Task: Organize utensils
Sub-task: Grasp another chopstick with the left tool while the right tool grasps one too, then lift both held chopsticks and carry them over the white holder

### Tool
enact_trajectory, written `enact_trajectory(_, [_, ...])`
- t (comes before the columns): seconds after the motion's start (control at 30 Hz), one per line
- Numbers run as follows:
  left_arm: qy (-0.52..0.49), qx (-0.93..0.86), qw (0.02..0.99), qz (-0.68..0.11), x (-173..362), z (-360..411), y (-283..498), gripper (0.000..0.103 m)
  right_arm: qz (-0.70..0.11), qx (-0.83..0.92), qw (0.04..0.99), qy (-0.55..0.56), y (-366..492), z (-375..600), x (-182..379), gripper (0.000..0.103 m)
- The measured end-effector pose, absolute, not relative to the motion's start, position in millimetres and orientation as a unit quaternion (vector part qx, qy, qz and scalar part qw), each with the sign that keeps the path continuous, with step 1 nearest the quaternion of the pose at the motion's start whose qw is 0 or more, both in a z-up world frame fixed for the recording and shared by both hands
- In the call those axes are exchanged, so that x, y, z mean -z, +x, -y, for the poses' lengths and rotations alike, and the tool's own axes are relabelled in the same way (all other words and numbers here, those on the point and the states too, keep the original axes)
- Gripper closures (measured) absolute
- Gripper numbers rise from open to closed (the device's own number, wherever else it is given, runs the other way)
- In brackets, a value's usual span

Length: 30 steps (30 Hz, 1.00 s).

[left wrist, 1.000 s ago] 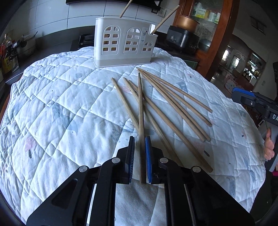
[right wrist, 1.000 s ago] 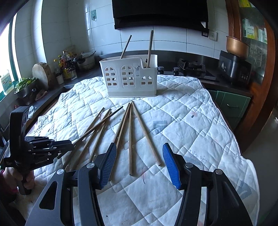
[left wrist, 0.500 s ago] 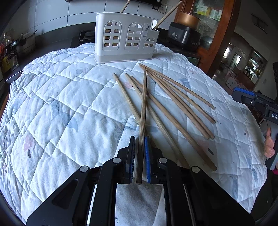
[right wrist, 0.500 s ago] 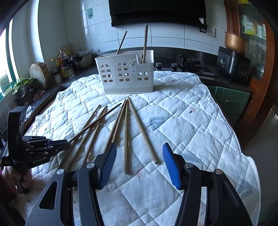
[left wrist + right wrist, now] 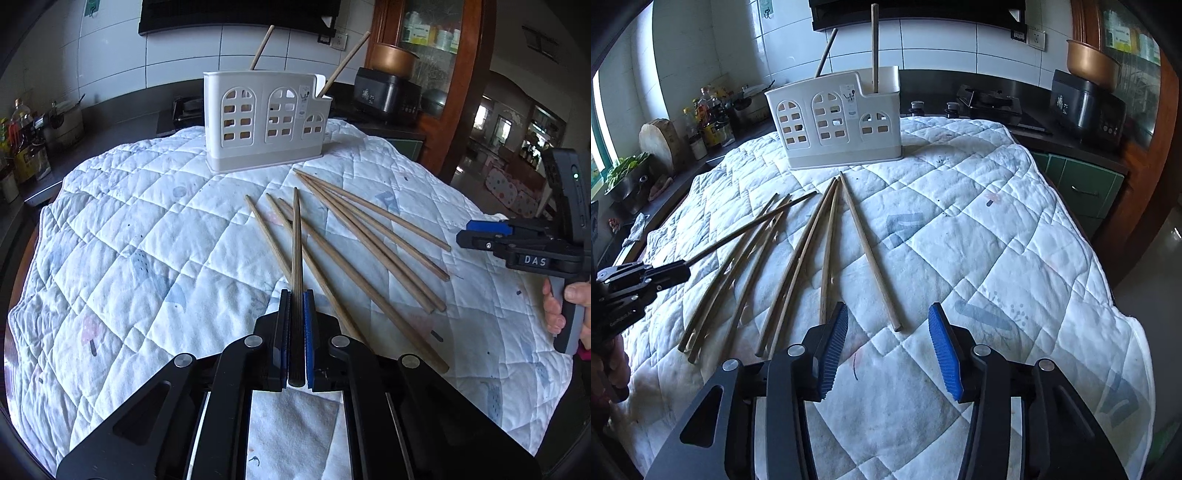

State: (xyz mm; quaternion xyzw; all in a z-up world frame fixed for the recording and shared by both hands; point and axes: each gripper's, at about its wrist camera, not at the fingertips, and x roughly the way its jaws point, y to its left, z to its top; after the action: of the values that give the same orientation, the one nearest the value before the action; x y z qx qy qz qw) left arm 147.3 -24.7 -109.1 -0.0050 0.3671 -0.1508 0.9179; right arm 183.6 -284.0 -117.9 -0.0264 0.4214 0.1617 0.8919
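Left wrist view, left gripper (image 5: 296,317) clamping 1 chopstick (image 5: 296,240), right gripper (image 5: 480,236) marked "DAS", jaws narrowing, empty.

White tiled wall (image 5: 942,40) behind a dark counter (image 5: 1071,142); wooden cabinet (image 5: 469,74) at right; daylight enters through a window (image 5: 598,122) at left.

Black right gripper (image 5: 888,345) with ribbed blue pads (image 5: 943,350), silver screws.
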Motion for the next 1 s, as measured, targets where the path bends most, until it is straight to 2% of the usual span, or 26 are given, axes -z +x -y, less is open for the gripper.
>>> enact_trajectory(0.1, [-0.008,0.153,0.923,-0.354,98,22,146,0.098,-0.428,-0.166,0.888,-0.034,187,279,123,0.068])
enact_trajectory(0.37, [-0.023,0.166,0.927,-0.336,76,19,150,0.098,-0.44,-0.16,0.882,-0.053,205,267,139,0.079])
enact_trajectory(0.73, [-0.035,0.172,0.928,-0.328,65,16,159,0.098,-0.429,-0.154,0.885,-0.098,217,252,146,0.081])
enact_trajectory(0.87, [-0.038,0.171,0.929,-0.327,63,15,161,0.098,-0.427,-0.158,0.883,-0.113,217,247,146,0.092])
enact_trajectory(1.0, [-0.042,0.172,0.929,-0.326,62,13,162,0.098,-0.42,-0.156,0.886,-0.121,213,246,141,0.094])
